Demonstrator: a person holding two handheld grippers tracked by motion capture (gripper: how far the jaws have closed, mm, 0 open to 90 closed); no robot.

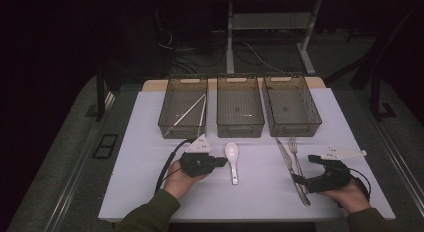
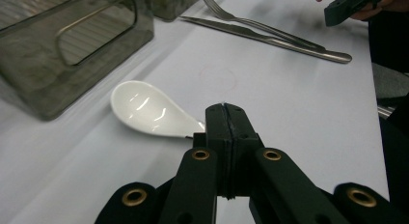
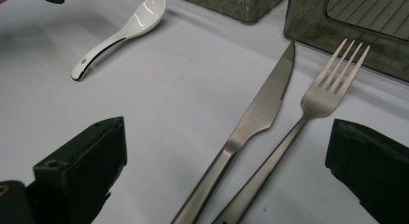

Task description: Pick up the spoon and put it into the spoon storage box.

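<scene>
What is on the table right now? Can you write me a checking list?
Surface: white table, faint red ring mark.
Job's things: white spoon, knife and fork lying loose; chopsticks in left bin; middle bin and right bin empty.
Clutter: nothing seen.
Grippers: left gripper shut beside spoon; right gripper open around knife and fork handles.
Cables: black cable trailing from left gripper; more on floor.
Surroundings: dark room, desk legs behind.

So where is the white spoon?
In the high view the glossy white ceramic spoon lies mid-table, below the middle grey bin, right of the left tool.
</scene>
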